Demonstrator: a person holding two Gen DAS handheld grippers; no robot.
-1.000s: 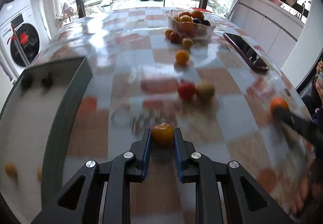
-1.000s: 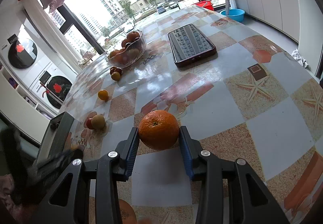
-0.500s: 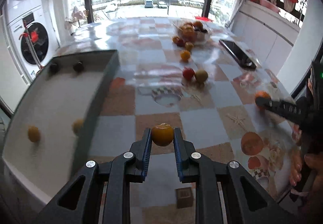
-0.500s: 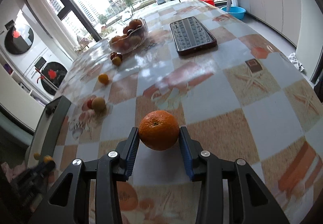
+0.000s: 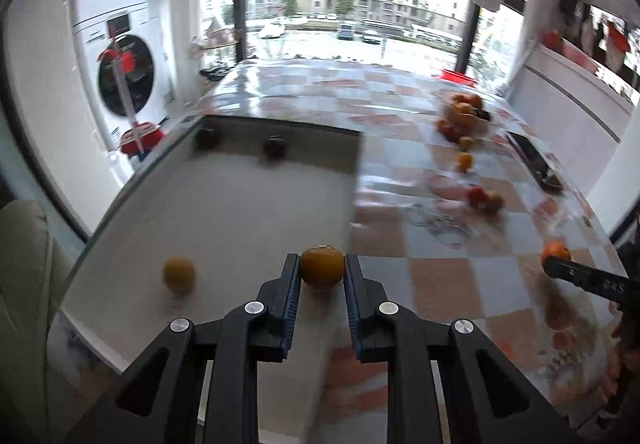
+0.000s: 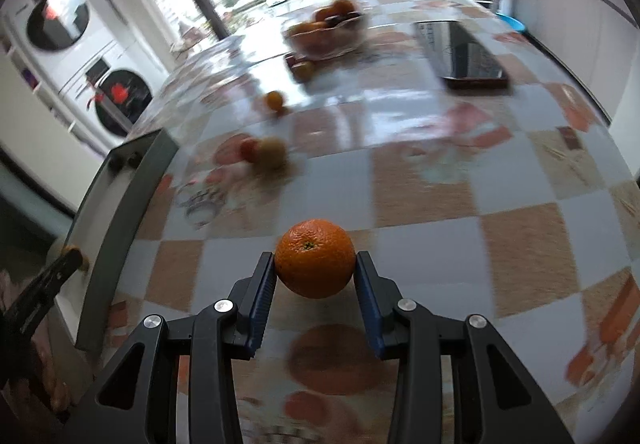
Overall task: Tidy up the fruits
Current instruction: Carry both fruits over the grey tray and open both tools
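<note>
Left wrist view: you're mid-carry, bringing fruit to the shallow white tray with a dark grey rim (image 5: 280, 124). Your left gripper (image 5: 322, 274) is clamped narrow on a small orange-yellow mandarin (image 5: 322, 267), both blue pads touching its sides, held over the tray's near right part, close to the rim. One loose yellow-orange round fruit (image 5: 179, 274) already lies in the tray, to the left; two small dark fruits (image 5: 240, 140) sit by the far wall. Next move, likely: lower over bare tray floor, apart from the yellow one, then open so it doesn't roll. Far right, the other gripper's tip shows with its fruit.

Right wrist view: your right gripper (image 6: 315, 276) holds a large round orange (image 6: 315, 258) at a moderate width, pads pressed on both sides, lifted above the checked glossy tablecloth (image 6: 420, 244). The tray rim sits well off to the left, so this one needs carrying across before release. A clear glass bowl of mixed fruit (image 6: 326, 30) and several loose fruits remain on the table: task looks early-to-middle.
</note>
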